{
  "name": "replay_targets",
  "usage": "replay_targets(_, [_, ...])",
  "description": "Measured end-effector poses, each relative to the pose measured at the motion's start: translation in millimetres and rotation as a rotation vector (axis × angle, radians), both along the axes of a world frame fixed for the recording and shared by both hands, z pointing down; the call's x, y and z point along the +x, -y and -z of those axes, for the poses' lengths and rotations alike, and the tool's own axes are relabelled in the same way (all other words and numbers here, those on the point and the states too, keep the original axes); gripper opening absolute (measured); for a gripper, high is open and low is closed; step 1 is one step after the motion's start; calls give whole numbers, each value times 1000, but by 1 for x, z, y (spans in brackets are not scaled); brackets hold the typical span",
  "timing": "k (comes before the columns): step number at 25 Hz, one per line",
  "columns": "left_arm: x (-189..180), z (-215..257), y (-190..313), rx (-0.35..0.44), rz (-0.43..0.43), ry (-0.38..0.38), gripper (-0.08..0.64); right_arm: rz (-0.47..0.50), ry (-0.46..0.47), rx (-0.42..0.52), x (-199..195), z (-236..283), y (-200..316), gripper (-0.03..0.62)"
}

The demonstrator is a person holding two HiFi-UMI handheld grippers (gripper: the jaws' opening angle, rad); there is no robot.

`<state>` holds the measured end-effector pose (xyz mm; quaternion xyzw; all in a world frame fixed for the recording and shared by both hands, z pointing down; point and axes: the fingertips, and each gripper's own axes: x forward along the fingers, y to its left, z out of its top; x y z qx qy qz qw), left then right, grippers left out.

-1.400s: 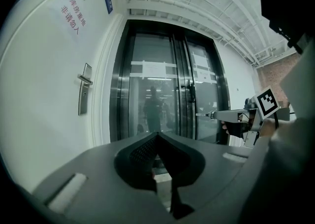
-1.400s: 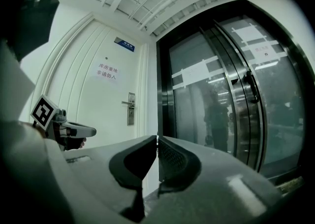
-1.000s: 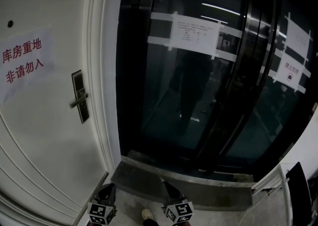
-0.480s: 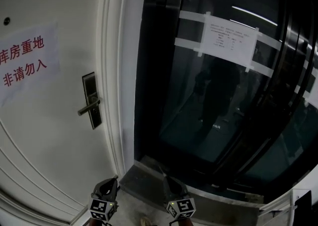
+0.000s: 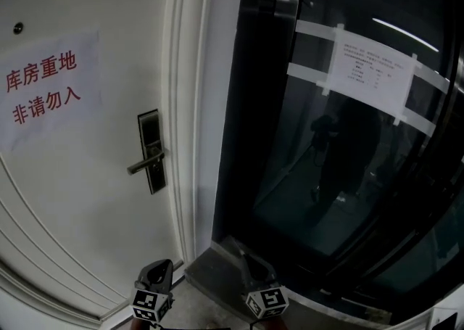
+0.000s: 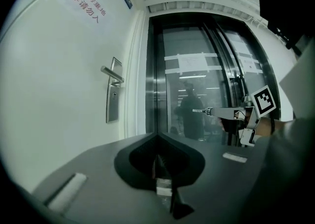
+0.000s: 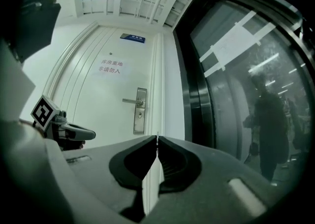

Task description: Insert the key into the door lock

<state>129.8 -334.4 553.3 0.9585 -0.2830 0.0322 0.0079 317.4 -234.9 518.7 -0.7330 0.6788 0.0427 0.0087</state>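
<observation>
- Left gripper view: the right tool (image 6: 214, 112), jaws closed, pinches a thin key (image 6: 200, 111) that juts from its tips.
- Left tool (image 6: 157, 137): jaws together, holding nothing.
- Door lock (image 5: 151, 151) sits on the white door (image 5: 72, 198), well apart from both tools.

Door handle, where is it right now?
In the head view the door handle sits left of centre on the white door, on a dark lock plate, right of the paper sign and left of the glass door.
</observation>
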Motion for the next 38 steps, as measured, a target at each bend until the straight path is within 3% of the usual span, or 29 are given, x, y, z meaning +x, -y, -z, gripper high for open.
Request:
replay_targets(8, [-19,-4,19,1,150,-4,2,156,-108,28,-1,12,54,11])
replay_targets(18, [-58,-6,32,6,323,5,2,325,-431,113,-29,66,129,11])
replay_targets(23, [-74,-5,34,6,383,9,2,358,-545,129,-38,84,162,11])
replay_targets(29, [-88,-6,35,6,429,12,2,421,-581,145,-58,99,196,11])
replay_targets(35, [-96,-6,35,3,456,11,2,420,-773,131,-74,99,237,11])
replay_targets(38, [-99,-4,35,7,468,9,2,437,-821,112,-83,97,257,11])
